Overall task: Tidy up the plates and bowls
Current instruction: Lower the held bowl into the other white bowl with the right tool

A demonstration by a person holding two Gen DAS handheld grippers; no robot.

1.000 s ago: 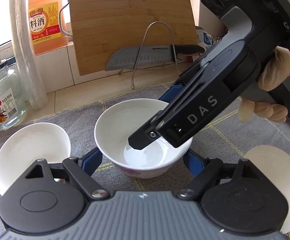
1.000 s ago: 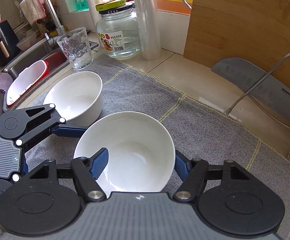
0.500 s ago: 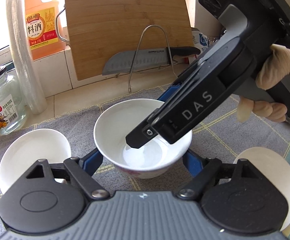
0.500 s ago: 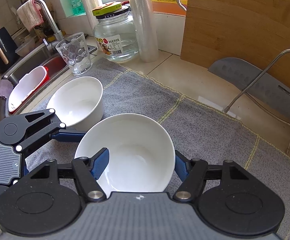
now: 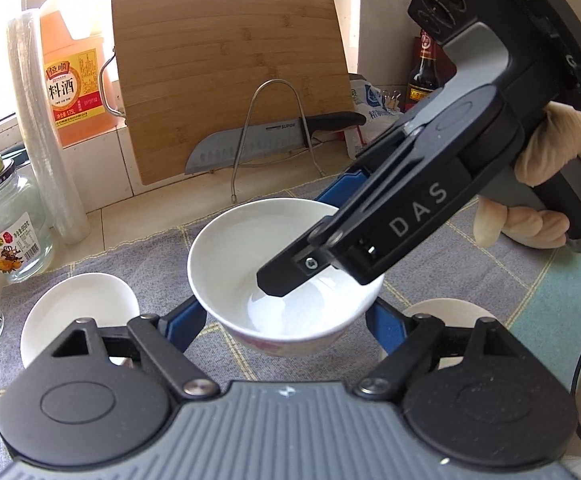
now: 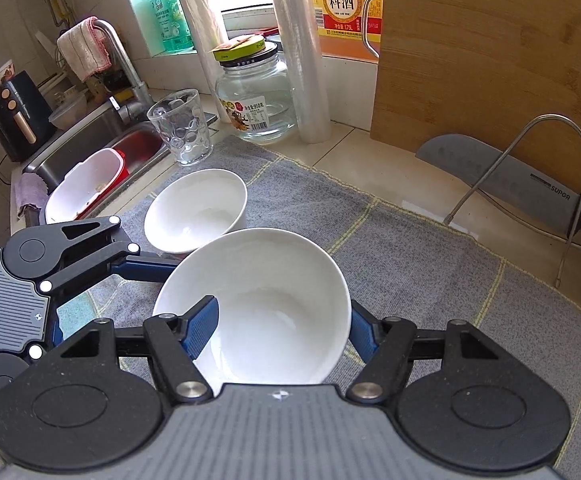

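A white bowl (image 5: 242, 264) with a pink pattern near its foot hangs tilted above the grey mat (image 5: 490, 264). My left gripper (image 5: 282, 320) is shut on it, one blue finger pressed on each outer side. My right gripper (image 5: 302, 240) comes in from the right and is shut on the bowl's wall, one finger inside and one outside. In the right wrist view the same bowl (image 6: 274, 280) fills the right gripper (image 6: 280, 316). A finger of the left gripper (image 6: 142, 270) touches its left side. A second white bowl (image 6: 198, 212) sits on the mat behind it.
A white dish (image 5: 450, 312) lies on the mat to the right. A glass tumbler (image 6: 180, 128), a jar (image 6: 256, 96) and film rolls stand at the mat's far edge. A cutting board (image 5: 230, 80), a knife (image 5: 266, 140) and a wire rack line the wall. A sink (image 6: 102, 152) holds a red-and-white basin.
Both grippers have risen together with the bowl between them. The mat, the second bowl and the dish now look smaller and farther below. Neither grip changed.
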